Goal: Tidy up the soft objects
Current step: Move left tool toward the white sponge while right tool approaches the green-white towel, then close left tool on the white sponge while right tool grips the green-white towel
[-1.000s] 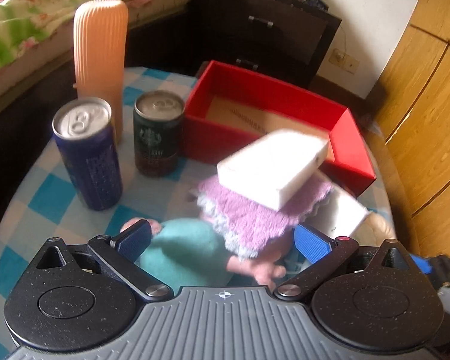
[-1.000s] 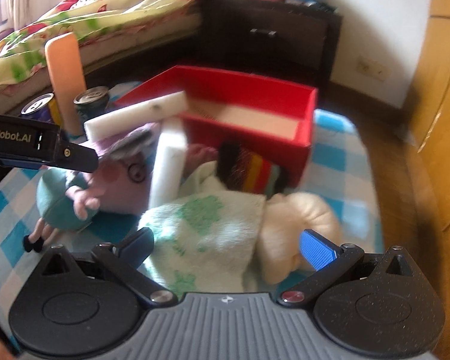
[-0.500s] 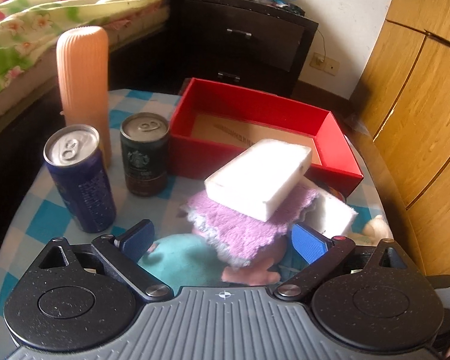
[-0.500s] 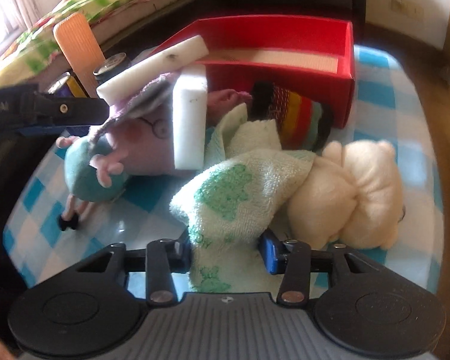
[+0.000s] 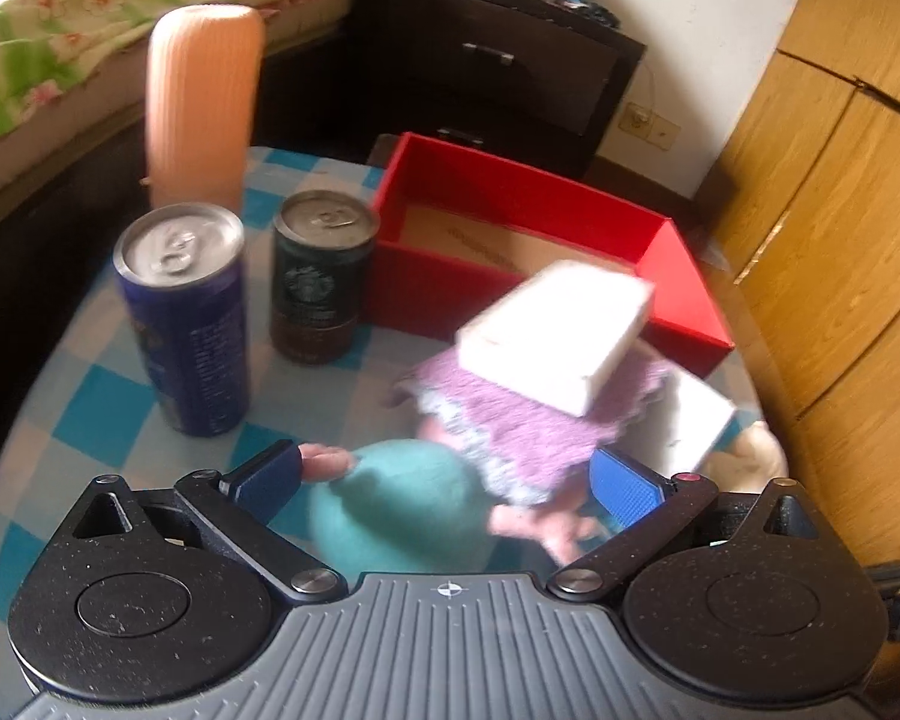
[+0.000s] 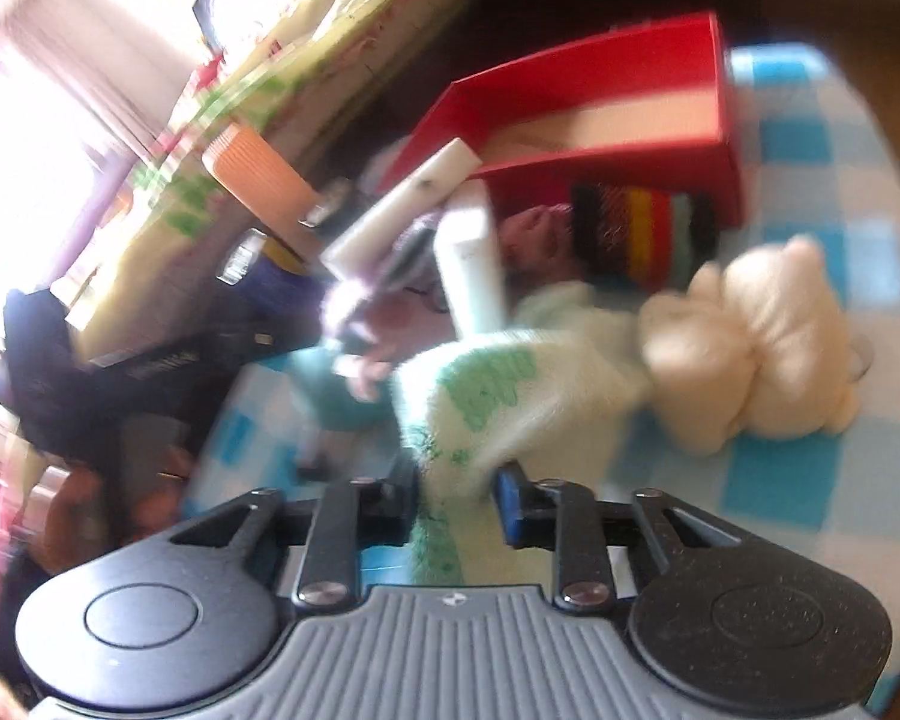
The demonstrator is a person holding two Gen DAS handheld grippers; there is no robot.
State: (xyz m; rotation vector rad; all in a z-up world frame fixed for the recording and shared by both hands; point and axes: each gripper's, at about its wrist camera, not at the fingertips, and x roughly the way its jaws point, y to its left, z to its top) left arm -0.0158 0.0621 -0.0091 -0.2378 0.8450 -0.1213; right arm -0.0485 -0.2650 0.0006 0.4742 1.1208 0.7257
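Pinching the cream terry towel with green print in my right gripper, jaws just clamped on it, beside the plush pile. Next: lift it into the red cardboard box. Left gripper hangs spread wide over the teal-bodied plush toy.

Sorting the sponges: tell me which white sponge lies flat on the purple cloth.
The flat sponge on the purple cloth. The other sponge stands on edge beside the cloth.

Starbucks emblem on dark can
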